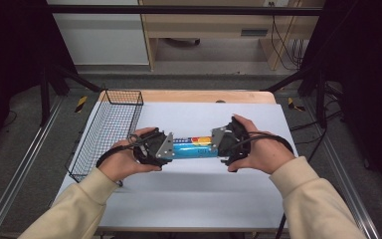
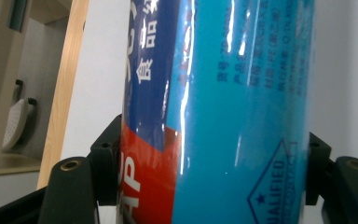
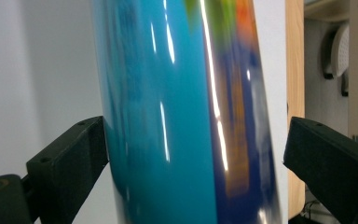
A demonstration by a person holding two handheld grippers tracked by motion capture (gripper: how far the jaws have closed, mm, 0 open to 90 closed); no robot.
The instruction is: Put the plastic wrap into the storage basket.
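Roll: I see a shiny blue roll (image 1: 194, 148) lying crosswise near the middle of the white table (image 1: 189, 199), held at each end by a gripper. Its wrapper is turquoise and dark blue, with a red patch and some orange and green.
Left gripper: my left gripper (image 1: 165, 148) is clamped on the roll's left end; in the left gripper view both black jaws press against the roll's sides (image 2: 223, 116).
Right gripper: my right gripper (image 1: 218, 144) straddles the right end. In the right gripper view one jaw touches the roll (image 3: 177, 121), the other stands off with a gap, so the jaws are apart.
Basket: a black wire basket (image 1: 107, 132) sits just beside the left hand (image 1: 124, 162), at the table's left edge.
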